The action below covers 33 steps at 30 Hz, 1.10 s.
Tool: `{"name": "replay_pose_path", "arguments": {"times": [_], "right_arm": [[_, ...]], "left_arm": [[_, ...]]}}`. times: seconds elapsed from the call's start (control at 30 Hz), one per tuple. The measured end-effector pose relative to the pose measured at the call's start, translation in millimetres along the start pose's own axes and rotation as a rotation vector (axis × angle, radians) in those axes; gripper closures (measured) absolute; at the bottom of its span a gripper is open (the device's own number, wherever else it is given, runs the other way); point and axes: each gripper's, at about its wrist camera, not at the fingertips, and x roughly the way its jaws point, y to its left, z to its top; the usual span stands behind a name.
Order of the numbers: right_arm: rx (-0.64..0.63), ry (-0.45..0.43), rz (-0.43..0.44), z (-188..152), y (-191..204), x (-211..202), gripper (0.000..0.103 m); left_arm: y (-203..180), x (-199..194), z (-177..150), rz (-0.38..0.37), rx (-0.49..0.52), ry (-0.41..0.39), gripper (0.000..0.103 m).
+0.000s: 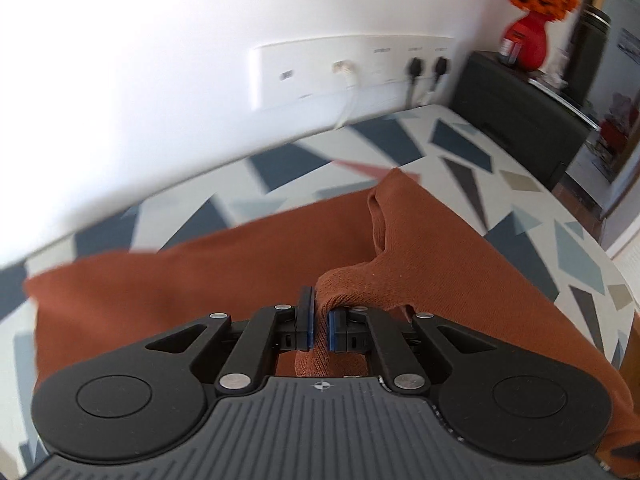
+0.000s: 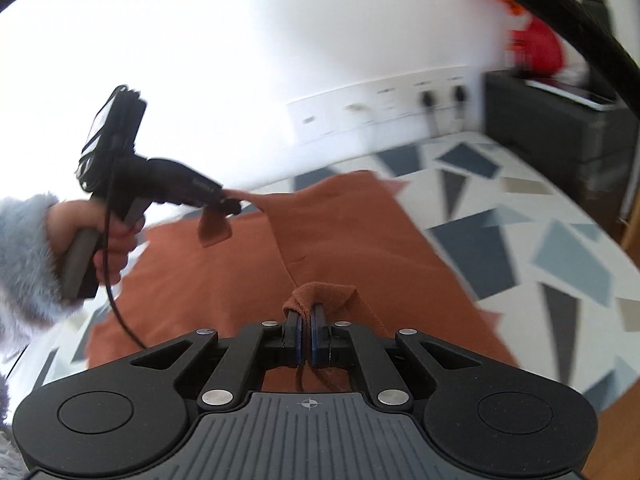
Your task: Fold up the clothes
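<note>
Because a fold needs the cloth lifted clear, left tongs (image 1: 319, 320) and right tongs (image 2: 306, 330) each pinch the rust-orange garment (image 1: 224, 264) above the desk (image 1: 500, 168).

1. The garment (image 1: 248, 272) is being spread across the table (image 1: 520, 184), and it is lying between both grippers and the wall (image 1: 160, 60) behind the table.
2. A bunched fold of the garment is being pinched between the fingers of the left gripper (image 1: 319, 322), at the near edge.
3. Another near-edge fold is being clamped in the right gripper (image 2: 306, 338).
4. In the right wrist view, the left gripper (image 2: 230, 204) is being held up at the left, above the table, with cloth hanging from it.
5. A socket strip (image 1: 352, 70) is being seen on the wall, behind the table.
6. A cabinet (image 1: 520, 120) is standing to the right, beyond the table's far corner, with a vase (image 1: 524, 40) on it.
</note>
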Motion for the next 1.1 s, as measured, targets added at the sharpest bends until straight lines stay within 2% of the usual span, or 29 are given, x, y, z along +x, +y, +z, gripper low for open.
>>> {"name": "replay_pose_path", "arguments": {"times": [0.17,0.43,0.57,0.73,0.87,0.97,1.1], "right_arm": [[-0.057,0.044,0.121,-7.0,48.9,9.7,0.099],[-0.188,0.128,0.284,-15.0,118.7,40.0,0.099],[-0.231,0.130,0.346,-11.1,144.1,47.3,0.099],[-0.237,0.112,0.460,-2.0,161.9,43.1,0.099],[-0.257,0.145,0.486,-3.4,170.9,58.2,0.099],[-0.238,0.222,0.493,-8.6,175.2,81.7,0.099],[-0.244,0.308,0.524,-18.1,183.8,106.6,0.099]], "left_arm": [[44.4,-18.2,-20.6,0.065,-0.056,0.019,0.096],[93.7,-42.2,-34.9,0.174,-0.087,-0.014,0.096],[113.9,-54.8,-37.7,0.190,-0.120,-0.039,0.096],[134.9,-70.5,-33.3,0.248,-0.133,-0.108,0.097],[147.0,-54.9,-37.7,0.276,-0.099,-0.060,0.096],[153.3,-37.5,-50.1,0.324,-0.059,-0.021,0.096],[169.8,-22.0,-63.4,0.331,-0.094,0.025,0.096]]}}
